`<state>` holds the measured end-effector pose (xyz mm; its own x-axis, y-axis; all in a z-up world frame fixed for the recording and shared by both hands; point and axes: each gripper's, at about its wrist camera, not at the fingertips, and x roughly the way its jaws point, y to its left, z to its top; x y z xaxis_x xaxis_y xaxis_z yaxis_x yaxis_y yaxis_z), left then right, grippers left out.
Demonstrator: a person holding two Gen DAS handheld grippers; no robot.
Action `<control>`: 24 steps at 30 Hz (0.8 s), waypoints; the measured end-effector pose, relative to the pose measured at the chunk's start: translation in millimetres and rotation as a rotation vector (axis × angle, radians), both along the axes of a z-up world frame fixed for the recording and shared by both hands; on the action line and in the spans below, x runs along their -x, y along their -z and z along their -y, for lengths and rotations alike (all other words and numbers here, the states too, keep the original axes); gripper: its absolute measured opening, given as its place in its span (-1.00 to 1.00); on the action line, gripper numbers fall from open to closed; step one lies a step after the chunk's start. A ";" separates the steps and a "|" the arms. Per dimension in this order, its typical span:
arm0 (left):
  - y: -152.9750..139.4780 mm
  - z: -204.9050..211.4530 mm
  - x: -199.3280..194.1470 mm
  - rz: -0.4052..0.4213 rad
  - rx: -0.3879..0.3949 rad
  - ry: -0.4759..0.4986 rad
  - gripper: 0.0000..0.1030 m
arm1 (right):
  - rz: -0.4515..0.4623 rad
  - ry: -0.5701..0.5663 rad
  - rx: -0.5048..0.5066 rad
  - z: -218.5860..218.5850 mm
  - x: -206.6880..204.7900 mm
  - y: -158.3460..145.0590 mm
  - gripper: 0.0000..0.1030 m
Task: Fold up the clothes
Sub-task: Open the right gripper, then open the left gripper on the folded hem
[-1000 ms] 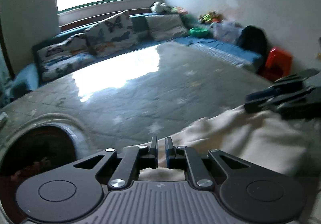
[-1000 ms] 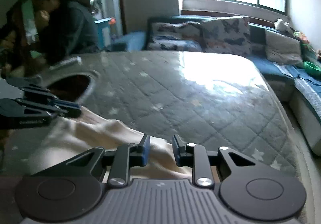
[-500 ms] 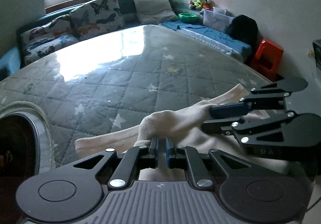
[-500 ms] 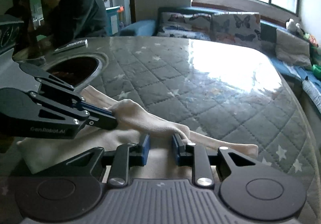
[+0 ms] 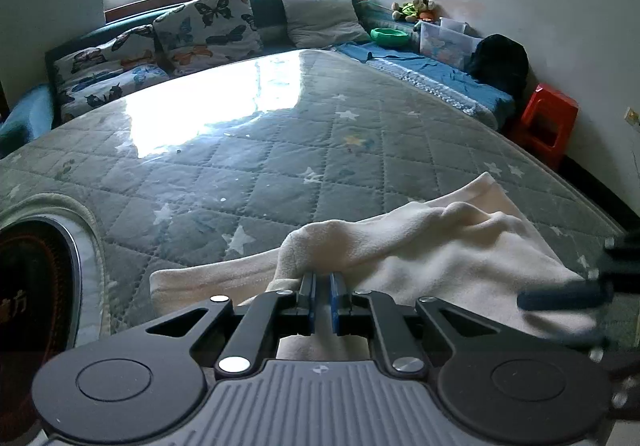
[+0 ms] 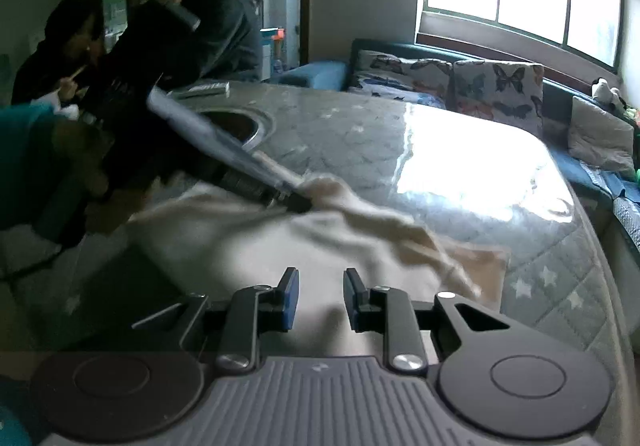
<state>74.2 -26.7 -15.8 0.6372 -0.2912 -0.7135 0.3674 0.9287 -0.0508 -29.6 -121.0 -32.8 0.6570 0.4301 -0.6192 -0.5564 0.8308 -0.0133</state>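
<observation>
A cream fleece garment lies on the grey star-quilted table cover, with one edge drawn up into a ridge. My left gripper is shut on that ridge at its left end. The right wrist view shows the same gripper pinching the blurred cloth, held by a hand in a teal sleeve. My right gripper hovers over the near part of the garment with its jaws apart and nothing pressed between them. One of its fingers shows blurred at the cloth's right edge.
A round hole is cut into the table at the left. Butterfly cushions line the bench under the window. A red stool stands by the right wall. Two people sit beyond the table's far left corner.
Both grippers carried the cloth's edge forward and down over the lower layer. The right gripper then drew back and away from the left, off the ridge. The left stays shut on it.
</observation>
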 end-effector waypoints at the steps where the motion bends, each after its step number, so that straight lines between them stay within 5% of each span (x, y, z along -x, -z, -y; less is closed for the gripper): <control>1: 0.2 0.1 -0.2 -0.001 0.000 -0.003 -0.82 | -0.002 0.006 -0.007 1.7 1.6 3.2 -0.52; 15: 0.9 2.9 -0.7 -0.002 -0.002 -0.016 -0.82 | -0.014 0.116 -0.137 39.8 10.3 1.9 -0.35; 24: 0.9 2.6 -0.4 -0.005 0.006 -0.021 -0.82 | -0.037 0.200 -0.149 38.2 -38.5 10.0 -0.34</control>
